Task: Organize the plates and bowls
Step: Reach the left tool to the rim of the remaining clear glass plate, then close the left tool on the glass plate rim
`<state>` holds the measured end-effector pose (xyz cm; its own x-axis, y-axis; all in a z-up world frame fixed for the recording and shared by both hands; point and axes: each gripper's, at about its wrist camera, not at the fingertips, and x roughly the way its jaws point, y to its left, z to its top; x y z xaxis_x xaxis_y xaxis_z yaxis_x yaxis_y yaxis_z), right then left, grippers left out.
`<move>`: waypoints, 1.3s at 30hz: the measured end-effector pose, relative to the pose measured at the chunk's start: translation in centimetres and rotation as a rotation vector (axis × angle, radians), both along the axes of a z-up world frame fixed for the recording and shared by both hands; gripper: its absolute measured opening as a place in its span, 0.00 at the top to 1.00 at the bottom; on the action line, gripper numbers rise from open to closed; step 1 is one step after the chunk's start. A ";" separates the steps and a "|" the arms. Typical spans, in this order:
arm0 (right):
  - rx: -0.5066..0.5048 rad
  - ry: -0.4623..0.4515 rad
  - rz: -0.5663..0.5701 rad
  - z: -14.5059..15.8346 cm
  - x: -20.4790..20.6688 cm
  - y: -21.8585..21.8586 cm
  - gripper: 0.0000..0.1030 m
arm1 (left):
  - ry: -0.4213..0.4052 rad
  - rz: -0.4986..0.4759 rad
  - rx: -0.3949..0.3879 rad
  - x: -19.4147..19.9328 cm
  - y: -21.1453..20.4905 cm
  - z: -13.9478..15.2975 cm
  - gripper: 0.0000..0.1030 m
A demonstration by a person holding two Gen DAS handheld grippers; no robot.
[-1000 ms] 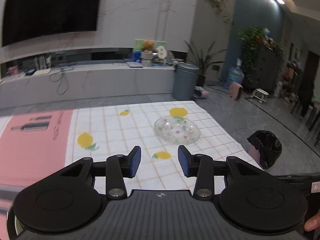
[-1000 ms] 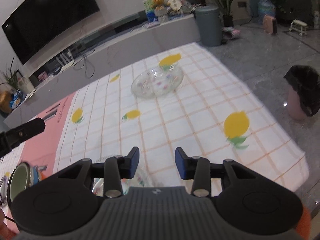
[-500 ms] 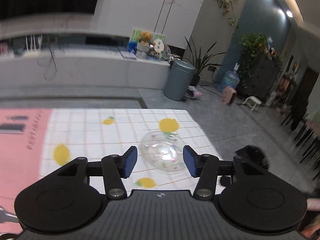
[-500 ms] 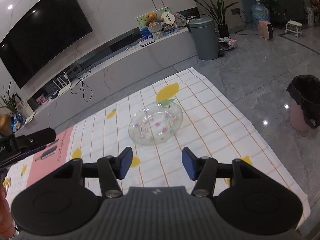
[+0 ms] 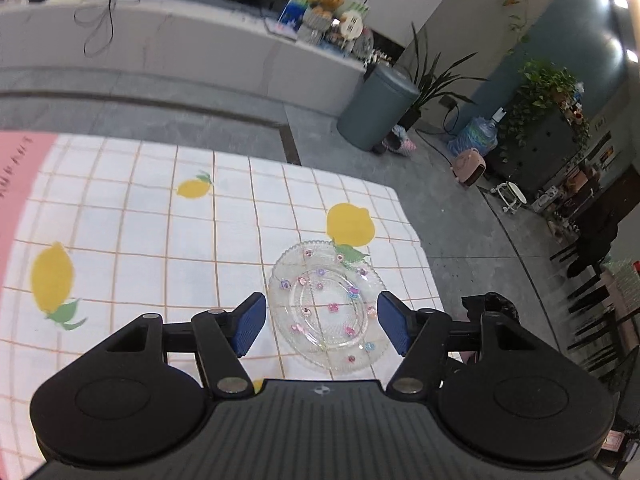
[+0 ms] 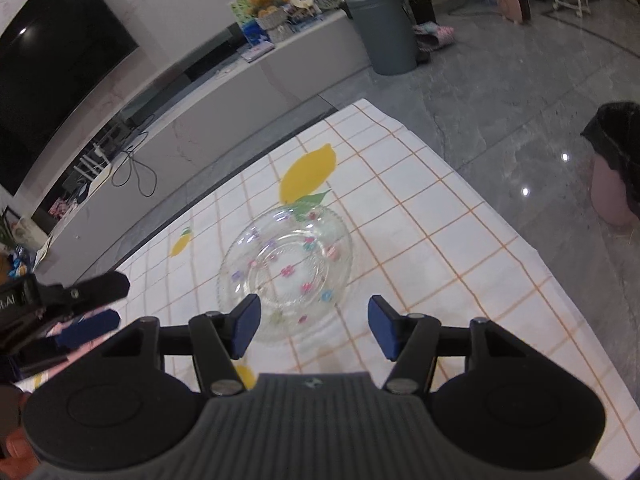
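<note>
A clear glass plate point(image 5: 326, 306) with small coloured flowers lies on the lemon-print tablecloth point(image 5: 160, 240) near the table's far right corner. My left gripper point(image 5: 322, 326) is open wide, its blue pads on either side of the plate and above it. In the right wrist view the same plate point(image 6: 286, 270) lies just ahead of my right gripper point(image 6: 314, 328), which is open and empty. The left gripper point(image 6: 76, 308) shows at the left edge of that view.
The table's right edge point(image 6: 500, 220) drops to a grey floor. A pink bin with a black bag point(image 6: 616, 168) stands on the floor to the right. A grey bin point(image 5: 376, 108) and a TV bench point(image 5: 180, 36) stand beyond the table.
Both grippers have moved forward toward the glass plate and opened wider. The plate has not moved.
</note>
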<state>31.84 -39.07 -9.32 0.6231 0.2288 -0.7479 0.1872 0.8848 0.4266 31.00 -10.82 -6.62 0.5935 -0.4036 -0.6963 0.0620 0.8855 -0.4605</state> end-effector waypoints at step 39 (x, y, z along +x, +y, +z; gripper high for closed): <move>0.015 0.075 -0.014 -6.2 6.6 -0.5 0.85 | 0.090 0.038 0.050 4.9 -2.4 -8.0 0.78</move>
<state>38.39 -39.55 -15.50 0.5683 0.2322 -0.7894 0.2313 0.8756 0.4241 35.88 -13.26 -14.65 0.5416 -0.3451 -0.7665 -0.0120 0.9086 -0.4176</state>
